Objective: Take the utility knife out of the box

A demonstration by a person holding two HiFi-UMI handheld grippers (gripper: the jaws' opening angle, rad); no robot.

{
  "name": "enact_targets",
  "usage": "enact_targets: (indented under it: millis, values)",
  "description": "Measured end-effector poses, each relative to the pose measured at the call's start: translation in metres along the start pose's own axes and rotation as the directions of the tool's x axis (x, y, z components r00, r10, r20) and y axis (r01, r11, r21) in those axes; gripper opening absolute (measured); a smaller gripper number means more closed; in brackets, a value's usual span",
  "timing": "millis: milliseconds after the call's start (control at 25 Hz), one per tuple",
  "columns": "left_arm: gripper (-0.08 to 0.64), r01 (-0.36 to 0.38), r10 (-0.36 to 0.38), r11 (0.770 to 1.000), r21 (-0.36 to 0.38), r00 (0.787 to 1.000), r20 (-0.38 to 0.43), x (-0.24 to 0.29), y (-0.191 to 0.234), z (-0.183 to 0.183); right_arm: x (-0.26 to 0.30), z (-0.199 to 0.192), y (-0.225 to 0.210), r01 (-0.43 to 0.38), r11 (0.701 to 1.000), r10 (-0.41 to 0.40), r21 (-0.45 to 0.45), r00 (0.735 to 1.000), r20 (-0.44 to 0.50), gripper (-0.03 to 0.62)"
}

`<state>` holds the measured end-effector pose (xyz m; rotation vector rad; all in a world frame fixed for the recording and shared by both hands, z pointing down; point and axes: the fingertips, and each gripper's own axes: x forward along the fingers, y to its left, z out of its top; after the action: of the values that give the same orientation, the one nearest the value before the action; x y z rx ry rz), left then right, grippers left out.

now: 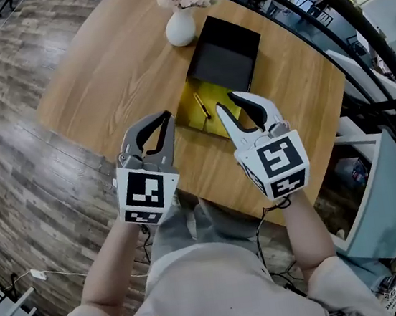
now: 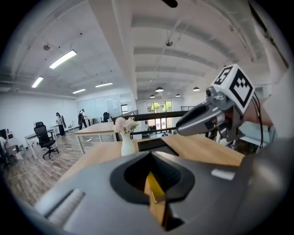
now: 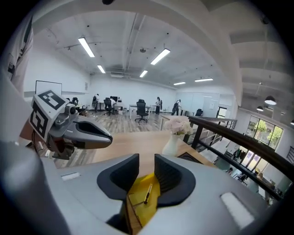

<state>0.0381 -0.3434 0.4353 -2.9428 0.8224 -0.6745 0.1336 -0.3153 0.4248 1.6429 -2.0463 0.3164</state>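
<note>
A box with a yellow lining (image 1: pixel 213 94) lies open on the round wooden table (image 1: pixel 113 63). Its black lid (image 1: pixel 225 57) is flipped back beyond it. The slim utility knife (image 1: pixel 202 106) rests on the yellow lining. It also shows between the jaws in the right gripper view as the knife (image 3: pixel 148 193). My right gripper (image 1: pixel 226 101) hovers over the box's near right corner, open and holding nothing. My left gripper (image 1: pixel 168 114) hangs just left of the box with its tips together and nothing in them. Each gripper shows in the other's view: the right gripper (image 2: pixel 202 117) and the left gripper (image 3: pixel 87 131).
A white vase of pink flowers (image 1: pixel 180 20) stands just left of the lid's far end. A black railing (image 1: pixel 353 17) curves past the table's far right side. The table's near edge (image 1: pixel 211 199) is close to my body. Desks, chairs and people stand far off in the office.
</note>
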Motion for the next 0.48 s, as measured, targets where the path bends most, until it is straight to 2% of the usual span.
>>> enact_targets:
  millis: [240,480]
  values:
    - [0.002,0.001,-0.004,0.997,-0.076,0.999,-0.037,0.029,0.01,-0.035,0.062,-0.064,-0.003,-0.042,0.999,0.044,0.018,0.988,-0.146,0.118]
    - [0.002,0.002,-0.011,0.994,-0.109,0.996,-0.084,0.056,0.019,-0.065,0.11,-0.127,-0.007,-0.069,0.998,0.067,0.004,0.954,-0.291,0.126]
